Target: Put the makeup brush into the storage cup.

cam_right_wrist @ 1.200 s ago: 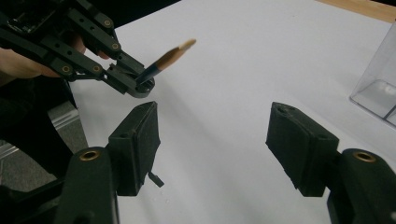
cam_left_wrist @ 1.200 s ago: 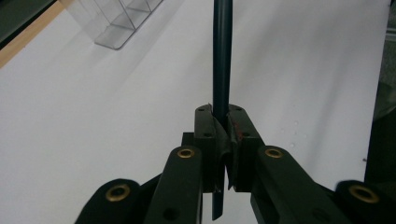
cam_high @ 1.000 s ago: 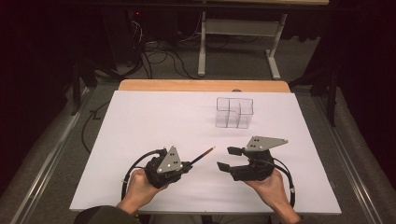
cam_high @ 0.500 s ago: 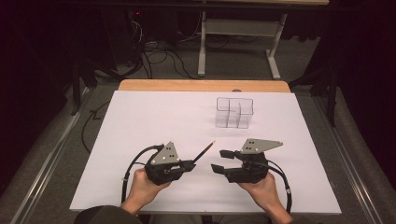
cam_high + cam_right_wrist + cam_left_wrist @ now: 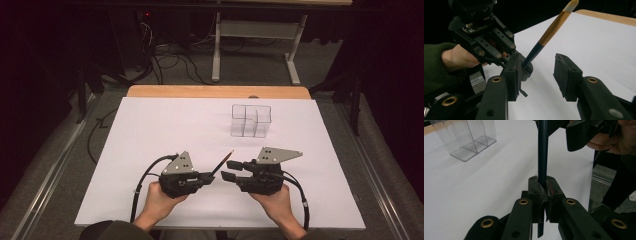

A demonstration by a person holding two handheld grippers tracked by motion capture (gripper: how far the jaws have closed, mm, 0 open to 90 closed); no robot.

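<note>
left gripper view: left gripper (image 5: pixel 543 195) jaws clamp the pencil (image 5: pixel 542 150); right gripper (image 5: pixel 537 75) jaws gape wide beside it.

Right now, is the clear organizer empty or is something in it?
Empty. The clear organizer stands upright on the white sheet with only its dividers visible inside; the pencil is in the left gripper.
</note>
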